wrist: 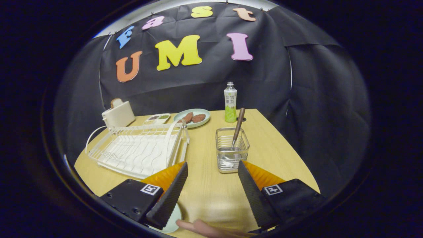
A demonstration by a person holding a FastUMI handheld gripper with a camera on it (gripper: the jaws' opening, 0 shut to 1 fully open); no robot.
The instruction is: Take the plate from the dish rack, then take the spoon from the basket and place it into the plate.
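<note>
Hovering gripper (212, 172): jaws spread, pinching nothing
Plate (174, 220): on the tabletop (205, 191), under the left finger
Spoon (238, 127): upright in basket (232, 150), just ahead
Dish rack (138, 148): left of basket

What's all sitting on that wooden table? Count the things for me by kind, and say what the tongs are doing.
Plates: 2, one with patties, one pale plate under the left finger
Dish rack: 1
Wire basket: 1
Spoon: 1, standing in the basket
Bottle: 1
Toaster: 1
Small sectioned tray: 1
Total: 8
The tongs are open, holding nothing.
</note>
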